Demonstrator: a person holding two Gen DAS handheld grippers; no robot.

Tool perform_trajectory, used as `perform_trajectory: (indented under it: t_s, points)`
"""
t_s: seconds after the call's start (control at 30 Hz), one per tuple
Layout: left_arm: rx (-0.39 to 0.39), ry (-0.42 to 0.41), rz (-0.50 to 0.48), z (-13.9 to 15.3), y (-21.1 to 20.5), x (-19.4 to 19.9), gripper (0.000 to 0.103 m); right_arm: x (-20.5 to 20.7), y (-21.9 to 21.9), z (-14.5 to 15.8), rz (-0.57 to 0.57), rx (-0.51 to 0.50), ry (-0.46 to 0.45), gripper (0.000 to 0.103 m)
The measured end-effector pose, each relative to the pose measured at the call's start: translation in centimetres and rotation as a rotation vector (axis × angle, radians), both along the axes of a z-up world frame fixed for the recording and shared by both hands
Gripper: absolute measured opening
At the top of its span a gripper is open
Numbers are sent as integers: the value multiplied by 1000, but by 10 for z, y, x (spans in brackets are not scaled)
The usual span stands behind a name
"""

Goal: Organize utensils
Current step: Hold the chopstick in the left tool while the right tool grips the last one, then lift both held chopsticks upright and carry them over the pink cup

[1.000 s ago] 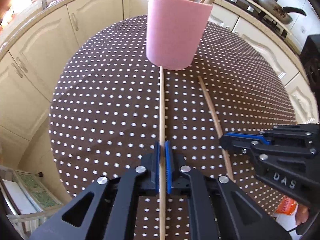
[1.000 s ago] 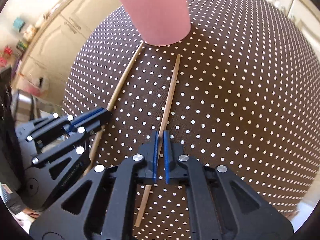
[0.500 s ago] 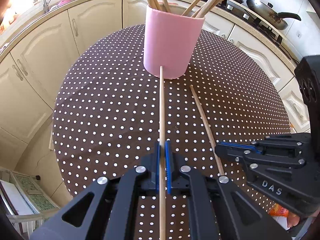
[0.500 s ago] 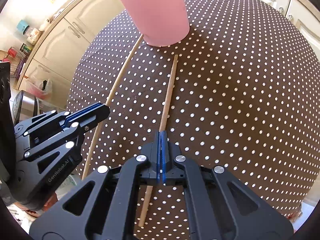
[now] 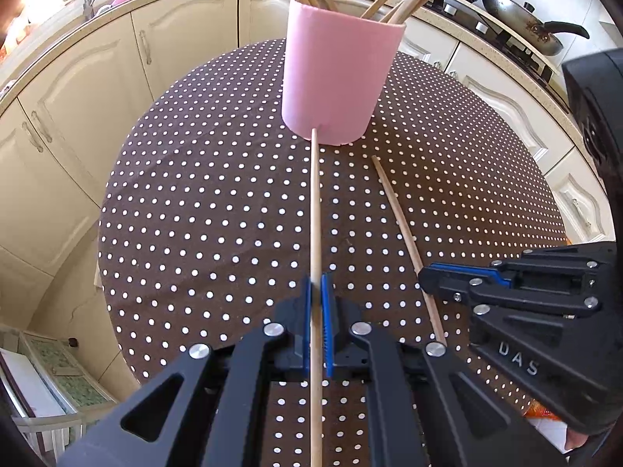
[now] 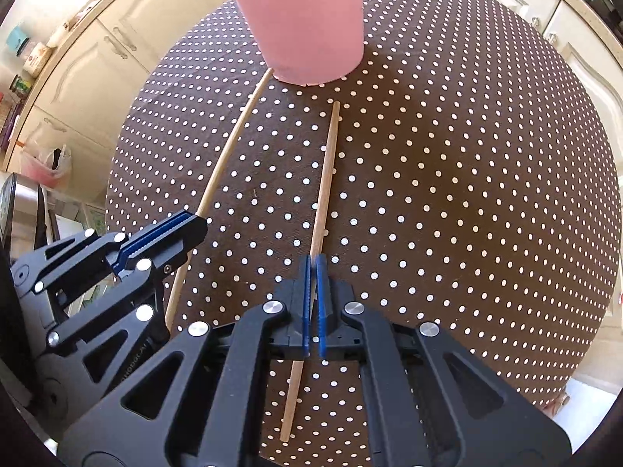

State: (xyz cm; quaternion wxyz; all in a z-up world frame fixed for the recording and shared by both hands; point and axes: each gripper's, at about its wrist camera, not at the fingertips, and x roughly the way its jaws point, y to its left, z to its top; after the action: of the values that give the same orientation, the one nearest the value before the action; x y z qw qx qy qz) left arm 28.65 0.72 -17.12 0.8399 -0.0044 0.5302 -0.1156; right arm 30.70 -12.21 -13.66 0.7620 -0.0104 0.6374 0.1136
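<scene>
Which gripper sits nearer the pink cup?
Hard to call. The left gripper and right gripper sit level, each clamping a stick; the left chopstick reaches the pink cup, the right chopstick stops short.

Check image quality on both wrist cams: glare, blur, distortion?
Left wrist view: blown-out glare in the top-left corner, strong fisheye bending of the cabinets, pink cup and held chopstick sharp. Right wrist view: cup soft and cropped at the top edge, dotted tablecloth bulges, corners vignetted, gripper sharp.
</scene>
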Motion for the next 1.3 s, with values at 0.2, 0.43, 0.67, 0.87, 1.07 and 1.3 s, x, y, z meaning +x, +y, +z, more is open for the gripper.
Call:
perform_trajectory:
  t_s: [0.2,0.43,0.67,0.87,1.07,1.3]
  points:
    - [2,15,-6,-4,1,2,6,14,26,-4,10,-46,10,9]
    - [-4,25,-6,-9,0,6,6,6,46,-13,34,-106,-2,9]
    - [6,9,-5,-8,-2,7,6,-1,44,-15,40,-70,-37,6]
    - [-36,-27,-2,-1,6,-4,6,-12,29,-18,27,13,-97,5]
    - [-72,-118,-33,22,8,-22,6,-33,8,1,30,111,-201,5]
    - [-152,-271,-82,55,6,-46,6,-62,-21,43,17,233,-415,5]
